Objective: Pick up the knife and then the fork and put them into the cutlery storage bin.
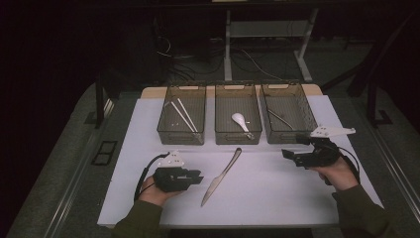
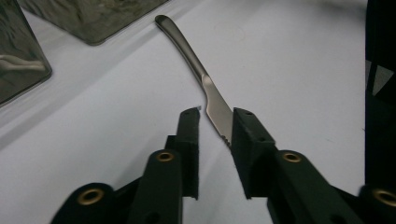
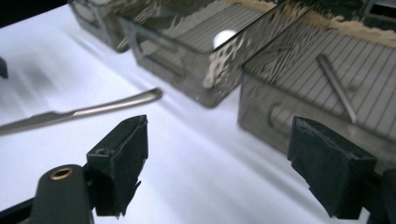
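High view: steel knife (image 1: 221, 176) flat on white table sheet (image 1: 277, 198), before three smoky ribbed bins (image 1: 237, 118) — sorting seemingly underway. Left gripper (image 2: 215, 122) straddling serrated blade, jaws narrowly parted, perhaps not yet pinching; next, close and lift. Right gripper (image 3: 236, 163) spread wide, empty.

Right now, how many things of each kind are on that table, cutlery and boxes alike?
Bins: 3
Chopsticks: 2
White spoon: 1
Metal utensil in right bin: 1, kind unclear
Knife: 1
Total: 8
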